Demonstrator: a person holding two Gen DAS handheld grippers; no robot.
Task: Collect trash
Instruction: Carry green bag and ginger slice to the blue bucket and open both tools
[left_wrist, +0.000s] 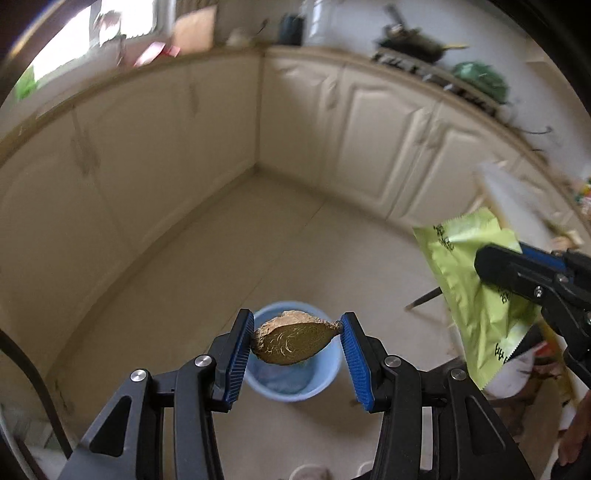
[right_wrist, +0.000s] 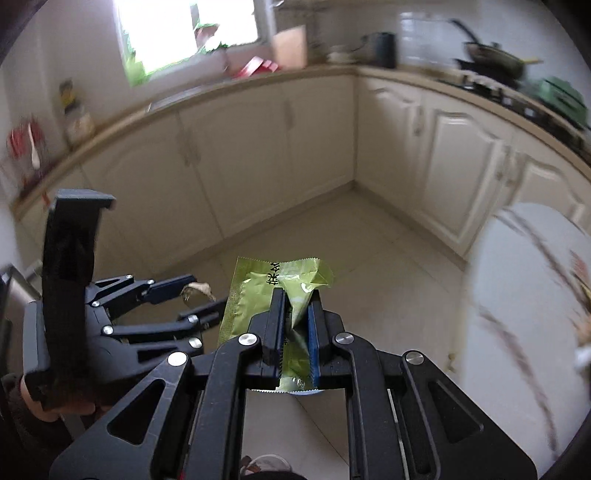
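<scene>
My left gripper (left_wrist: 297, 328) is shut on a brown, flat, gold-faced scrap (left_wrist: 293, 341), pinched by its two ends between the blue pads. It hangs above a light blue bin (left_wrist: 325, 380) standing on the tiled floor. My right gripper (right_wrist: 296, 299) is shut on a crumpled light green wrapper (right_wrist: 258, 291) with black print. In the left wrist view the green wrapper (left_wrist: 465, 280) and the right gripper's black finger (left_wrist: 513, 273) show at the right. In the right wrist view the left gripper (right_wrist: 192, 299) is at the left with the brown scrap (right_wrist: 199, 288) at its tips.
Cream kitchen cabinets (left_wrist: 369, 122) run along two walls and meet in a corner. The counter carries a stove with a pan (right_wrist: 491, 59), a green item (right_wrist: 561, 96) and boxes by the window. A white patterned tablecloth (right_wrist: 524, 295) fills the right.
</scene>
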